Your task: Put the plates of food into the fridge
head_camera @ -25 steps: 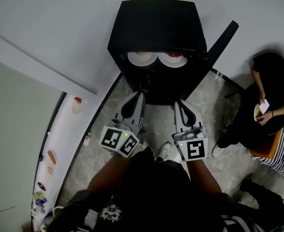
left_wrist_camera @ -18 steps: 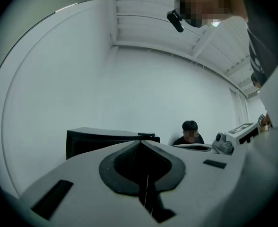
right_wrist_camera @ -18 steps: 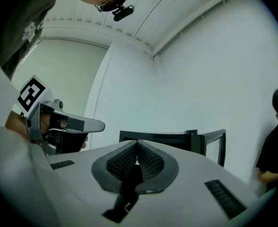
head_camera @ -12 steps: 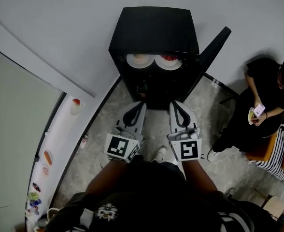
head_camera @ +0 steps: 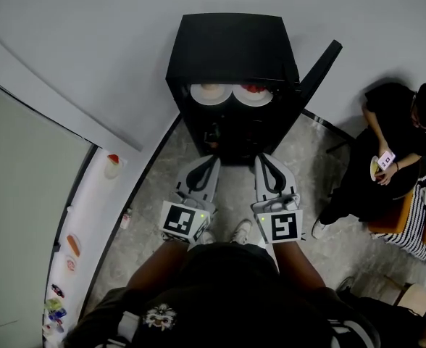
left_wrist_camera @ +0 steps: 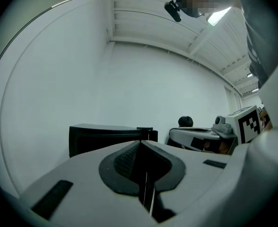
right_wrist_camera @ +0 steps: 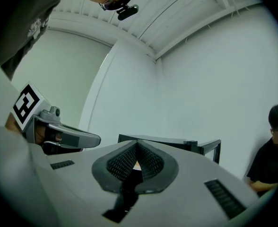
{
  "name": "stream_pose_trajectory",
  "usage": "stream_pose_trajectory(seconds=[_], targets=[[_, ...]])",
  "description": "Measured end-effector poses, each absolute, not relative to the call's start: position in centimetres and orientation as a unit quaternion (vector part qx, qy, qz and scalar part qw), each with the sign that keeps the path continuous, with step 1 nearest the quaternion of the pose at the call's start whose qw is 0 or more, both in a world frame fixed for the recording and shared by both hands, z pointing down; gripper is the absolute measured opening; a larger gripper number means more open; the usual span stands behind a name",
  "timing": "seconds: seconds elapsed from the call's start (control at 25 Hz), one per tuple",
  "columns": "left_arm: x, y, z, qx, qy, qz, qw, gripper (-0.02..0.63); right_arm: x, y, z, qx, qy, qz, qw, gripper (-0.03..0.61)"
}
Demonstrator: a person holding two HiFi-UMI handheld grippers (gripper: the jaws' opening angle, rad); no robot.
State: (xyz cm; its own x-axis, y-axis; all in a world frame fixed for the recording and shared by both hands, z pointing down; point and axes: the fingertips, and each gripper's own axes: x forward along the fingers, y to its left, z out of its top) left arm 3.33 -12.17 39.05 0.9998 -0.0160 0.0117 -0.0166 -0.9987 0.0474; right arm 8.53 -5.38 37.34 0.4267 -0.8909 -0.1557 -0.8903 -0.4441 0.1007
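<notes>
Black, boxy fridge (head_camera: 231,49) stands open, two white plates of food (head_camera: 210,93) side by side on its shelf. Your grey left gripper (head_camera: 213,159) and right gripper (head_camera: 263,158), jaws closed and empty, hover outside, loading apparently done.

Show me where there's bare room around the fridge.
Crowded: inside the fridge, where the left plate and right plate sit side by side. Free: the fridge's top, and the floor between it and the left gripper and right gripper.
</notes>
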Motion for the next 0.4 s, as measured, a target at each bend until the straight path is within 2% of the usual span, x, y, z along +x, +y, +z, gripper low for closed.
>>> stream_pose_trajectory(seconds=[0.4], targets=[[2.5, -12.5, 39.7, 1.000, 0.014, 0.005, 0.020, 0.023, 7.0, -5.3, 36.7, 0.853, -0.512, -0.102, 0.025, 0.023]])
